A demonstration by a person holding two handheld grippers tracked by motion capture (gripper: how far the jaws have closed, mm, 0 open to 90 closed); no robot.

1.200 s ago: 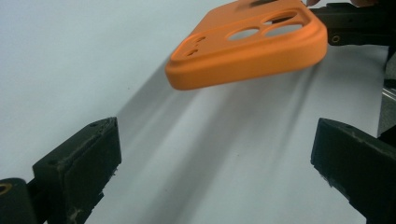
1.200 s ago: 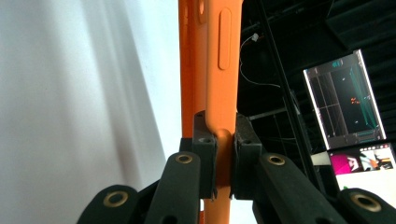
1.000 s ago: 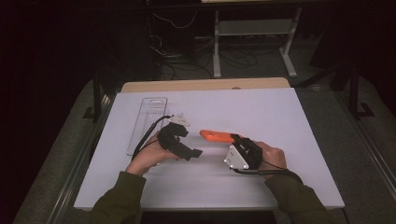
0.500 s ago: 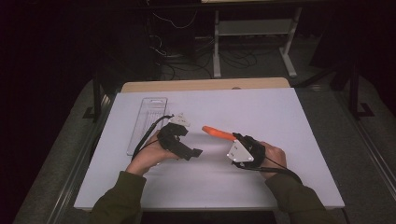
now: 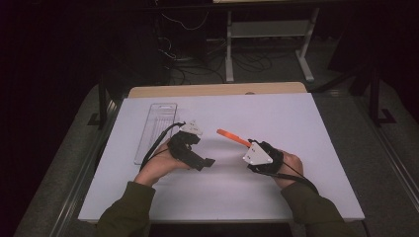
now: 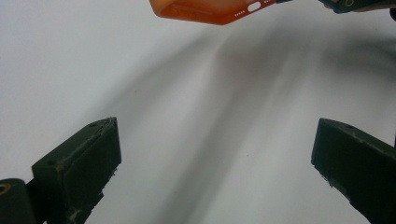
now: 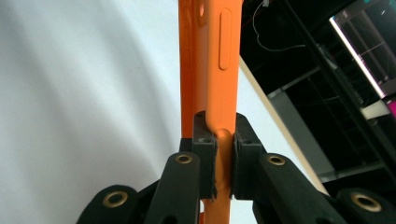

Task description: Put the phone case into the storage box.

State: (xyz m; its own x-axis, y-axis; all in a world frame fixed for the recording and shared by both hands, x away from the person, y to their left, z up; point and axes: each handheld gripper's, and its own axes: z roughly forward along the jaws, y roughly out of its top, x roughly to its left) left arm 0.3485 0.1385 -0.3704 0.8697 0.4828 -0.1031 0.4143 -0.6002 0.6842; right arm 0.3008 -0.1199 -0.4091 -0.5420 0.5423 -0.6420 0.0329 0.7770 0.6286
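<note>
- Orange phone case [image 5: 233,138] is off the table, middle of the white tabletop [image 5: 306,123], held at its near end by my right gripper [image 5: 248,146], far end pointing up-left toward the other hand.
- Right gripper view: my jaws are clamped tight on the case [image 7: 219,93] edge, thin rim pinched between both pads, side button slot visible above the pinch.
- Left gripper [image 5: 210,161] sits just left of the case, jaws wide apart, nothing in them; left gripper view shows both black pads [image 6: 79,163] bare over the table.
- Left gripper view catches the bottom end of the case [image 6: 210,10] with port cutouts, hanging clear of the tabletop; high view can't show that detail.
- Risk: grip is on a narrow soft rim, so I'd guess the case can flex or twist out if I swing it.
- Risk: left jaws closing early could miss the edge and knock it.
- Clear plastic tray [image 5: 155,131] lies far left, well apart.
</note>
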